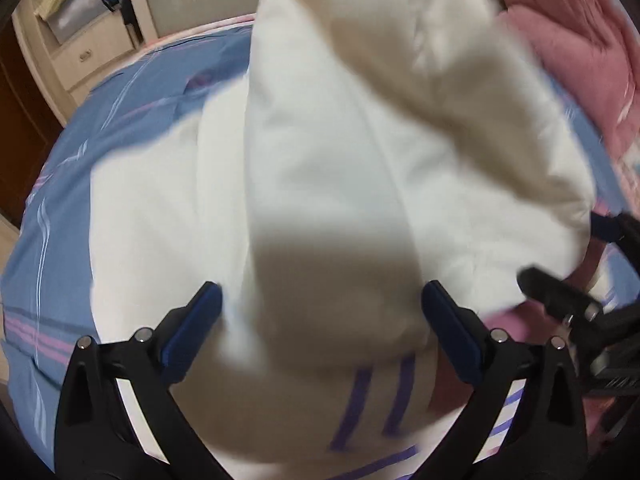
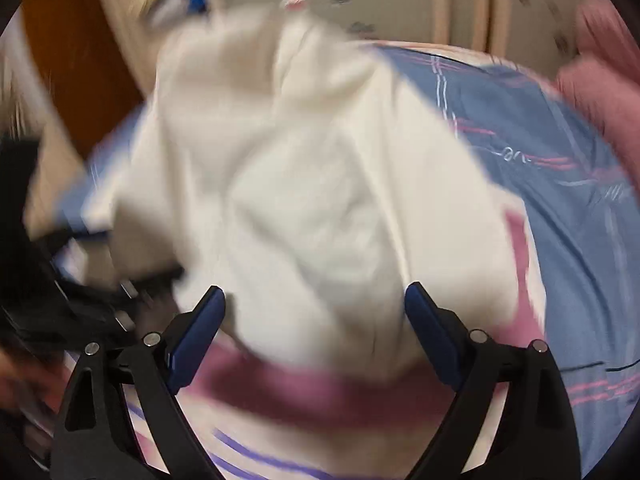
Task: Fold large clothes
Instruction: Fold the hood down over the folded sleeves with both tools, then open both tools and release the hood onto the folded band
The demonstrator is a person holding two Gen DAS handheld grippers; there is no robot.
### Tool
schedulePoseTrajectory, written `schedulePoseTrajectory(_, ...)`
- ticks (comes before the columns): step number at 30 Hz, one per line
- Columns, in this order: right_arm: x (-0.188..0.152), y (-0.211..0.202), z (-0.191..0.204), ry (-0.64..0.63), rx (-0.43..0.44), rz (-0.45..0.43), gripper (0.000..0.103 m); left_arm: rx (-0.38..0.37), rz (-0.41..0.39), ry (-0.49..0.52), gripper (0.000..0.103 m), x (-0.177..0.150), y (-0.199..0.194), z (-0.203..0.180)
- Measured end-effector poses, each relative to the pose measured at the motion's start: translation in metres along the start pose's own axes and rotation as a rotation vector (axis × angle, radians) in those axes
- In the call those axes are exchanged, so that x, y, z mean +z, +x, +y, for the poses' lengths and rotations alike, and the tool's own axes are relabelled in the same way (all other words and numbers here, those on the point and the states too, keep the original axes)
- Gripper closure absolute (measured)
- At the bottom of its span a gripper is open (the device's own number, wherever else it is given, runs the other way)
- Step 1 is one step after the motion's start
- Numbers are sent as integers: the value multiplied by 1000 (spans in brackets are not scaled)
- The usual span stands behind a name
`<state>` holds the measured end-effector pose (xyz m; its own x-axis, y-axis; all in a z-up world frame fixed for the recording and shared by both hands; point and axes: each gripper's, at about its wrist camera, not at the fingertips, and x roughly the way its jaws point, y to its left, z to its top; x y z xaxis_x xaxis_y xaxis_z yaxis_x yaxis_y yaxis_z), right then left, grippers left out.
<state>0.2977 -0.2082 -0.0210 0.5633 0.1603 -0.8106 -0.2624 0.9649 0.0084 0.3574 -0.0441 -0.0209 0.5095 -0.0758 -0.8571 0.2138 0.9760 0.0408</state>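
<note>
A large white garment (image 1: 320,168) lies bunched on the blue patterned bed (image 1: 100,128), one fold raised and blurred with motion. My left gripper (image 1: 320,300) is open, its blue fingers (image 1: 192,320) spread either side of the cloth's near end, gripping nothing. The right gripper shows at the right edge of the left wrist view (image 1: 568,296). In the right wrist view the same white garment (image 2: 300,184) fills the middle, blurred. My right gripper (image 2: 316,304) is open, its blue pads (image 2: 432,332) either side of the cloth. The left gripper is a dark blur at left (image 2: 60,280).
A pink quilt (image 1: 580,48) is heaped at the bed's far right. A cream cabinet with drawers (image 1: 80,40) and a brown door stand beyond the bed's left side. White bedding with purple stripes (image 1: 372,408) and a pink band (image 2: 320,392) lies under the grippers.
</note>
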Motion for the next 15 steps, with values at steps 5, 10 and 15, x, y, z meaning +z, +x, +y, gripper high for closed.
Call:
schedulePoseTrajectory(5,-32,-30,-12,72,56,-192,11,7,-183,14,3,-37,-17,-8)
schedulePoseTrajectory(10,-62,-112,20,-202,-146,-499,11,-49,-501,-64,2,-86,-112,7)
schedulePoseTrajectory(15,-93,-87,87,-755,-452,-518,24,-101,-638,-162,2,-129,-144,20)
